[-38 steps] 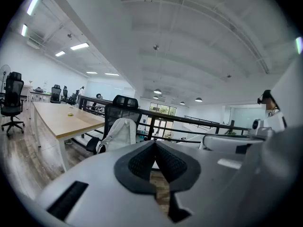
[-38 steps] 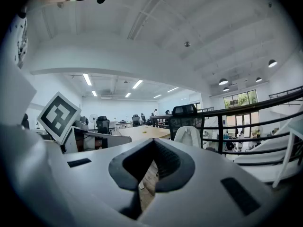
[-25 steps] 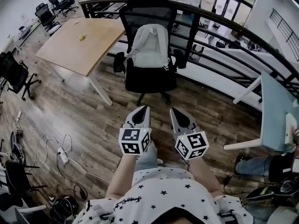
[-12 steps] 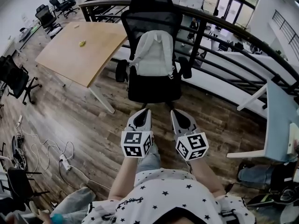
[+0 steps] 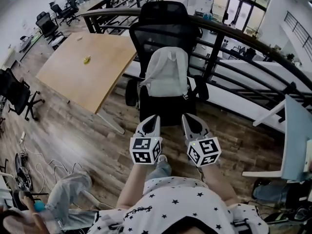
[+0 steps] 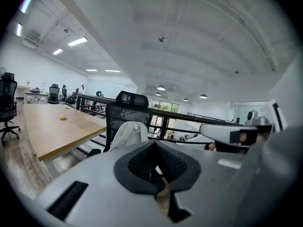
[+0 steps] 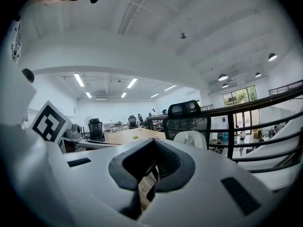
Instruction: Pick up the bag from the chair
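Note:
A pale grey backpack (image 5: 167, 72) leans upright against the back of a black office chair (image 5: 163, 30) just ahead of me. My left gripper (image 5: 150, 119) and right gripper (image 5: 187, 118) are side by side below the seat, both shut and empty, short of the bag. Through the left gripper view the bag (image 6: 128, 132) and chair (image 6: 124, 113) rise beyond the closed jaws. The right gripper view has the bag (image 7: 191, 138) on the chair (image 7: 185, 119) to the right of its closed jaws.
A wooden table (image 5: 85, 67) stands left of the chair, with a small yellow object (image 5: 86, 60) on it. A dark railing (image 5: 234, 33) runs behind the chair. A pale blue table (image 5: 297, 138) is at the right. Another person's leg (image 5: 63, 194) and floor cables (image 5: 22, 167) lie lower left.
The chair and bag have come nearer and lower in the head view as I walk toward them. Both grippers stay shut. A person's leg has entered at lower left.

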### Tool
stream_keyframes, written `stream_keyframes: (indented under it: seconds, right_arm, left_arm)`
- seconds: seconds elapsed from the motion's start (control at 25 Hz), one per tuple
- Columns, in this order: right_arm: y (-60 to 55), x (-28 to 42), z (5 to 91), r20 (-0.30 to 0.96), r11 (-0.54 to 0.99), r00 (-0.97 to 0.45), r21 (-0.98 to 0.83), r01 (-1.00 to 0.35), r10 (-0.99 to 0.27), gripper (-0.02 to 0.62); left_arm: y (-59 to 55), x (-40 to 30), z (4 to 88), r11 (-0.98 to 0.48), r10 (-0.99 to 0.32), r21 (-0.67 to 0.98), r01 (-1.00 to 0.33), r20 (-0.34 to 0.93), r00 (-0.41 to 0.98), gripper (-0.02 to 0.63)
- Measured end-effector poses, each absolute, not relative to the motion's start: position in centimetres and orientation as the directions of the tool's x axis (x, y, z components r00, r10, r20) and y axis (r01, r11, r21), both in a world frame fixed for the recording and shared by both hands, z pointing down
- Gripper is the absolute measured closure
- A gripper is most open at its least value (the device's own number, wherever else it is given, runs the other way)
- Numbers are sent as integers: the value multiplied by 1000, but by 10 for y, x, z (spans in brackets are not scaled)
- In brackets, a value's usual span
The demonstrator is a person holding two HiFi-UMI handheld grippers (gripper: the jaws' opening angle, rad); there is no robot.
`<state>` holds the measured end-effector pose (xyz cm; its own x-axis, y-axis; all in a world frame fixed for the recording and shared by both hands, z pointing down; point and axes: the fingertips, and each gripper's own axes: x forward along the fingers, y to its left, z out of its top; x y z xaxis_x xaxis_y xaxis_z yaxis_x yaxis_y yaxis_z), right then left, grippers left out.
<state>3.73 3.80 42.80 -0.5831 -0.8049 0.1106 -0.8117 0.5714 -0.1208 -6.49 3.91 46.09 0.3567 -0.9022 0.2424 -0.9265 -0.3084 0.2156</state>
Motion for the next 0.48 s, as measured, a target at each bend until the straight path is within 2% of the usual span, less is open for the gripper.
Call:
stream_keyframes:
  seconds: [0.48]
  right_arm:
    - [-94,-7,432,112,555,-565,-110,-824,-817,601]
  left_arm:
    - [-92,-116,469,-320,-893,223,-921,252,371,597]
